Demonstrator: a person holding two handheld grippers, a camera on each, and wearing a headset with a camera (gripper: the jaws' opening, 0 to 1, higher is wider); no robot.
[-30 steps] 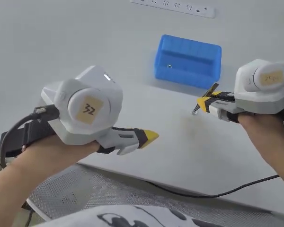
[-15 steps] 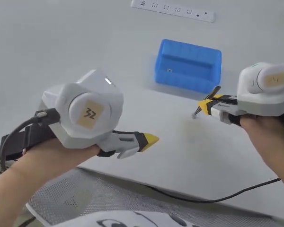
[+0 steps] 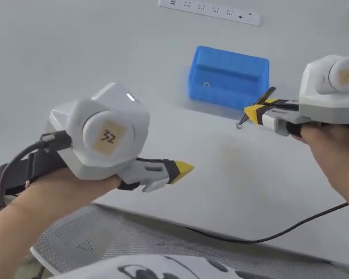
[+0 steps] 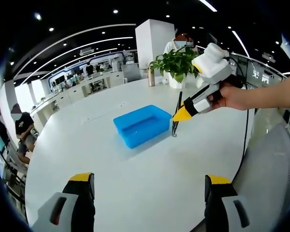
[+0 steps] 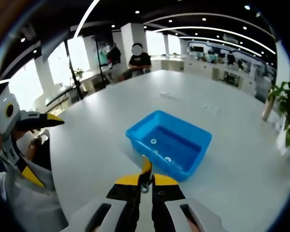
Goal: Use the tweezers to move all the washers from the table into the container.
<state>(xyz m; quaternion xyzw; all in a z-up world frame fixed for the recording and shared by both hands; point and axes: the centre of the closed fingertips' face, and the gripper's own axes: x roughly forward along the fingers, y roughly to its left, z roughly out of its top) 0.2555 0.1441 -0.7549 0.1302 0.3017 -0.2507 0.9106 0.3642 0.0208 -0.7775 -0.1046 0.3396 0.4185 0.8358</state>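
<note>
The blue container (image 3: 228,78) stands on the white table (image 3: 104,58), a little beyond the middle. The right gripper view looks down into this container (image 5: 169,144), where small washers (image 5: 153,141) lie on the floor. My right gripper (image 3: 251,114) is shut on thin dark tweezers (image 3: 255,109), whose tips hang just in front of the container's near right corner. Whether the tips hold a washer I cannot tell. The left gripper view shows the same tweezers (image 4: 177,113) beside the container (image 4: 141,125). My left gripper (image 3: 177,170) hovers open near the table's front edge, holding nothing.
A white power strip (image 3: 209,10) lies at the table's far edge. A black cable (image 3: 267,237) runs along the near edge on the right. A grey mesh chair (image 3: 93,238) sits below the front edge. A potted plant (image 4: 176,63) stands further along the table.
My right gripper has lifted the tweezers and brought their tips closer to the container's near wall. The left gripper has stayed about where it was.
</note>
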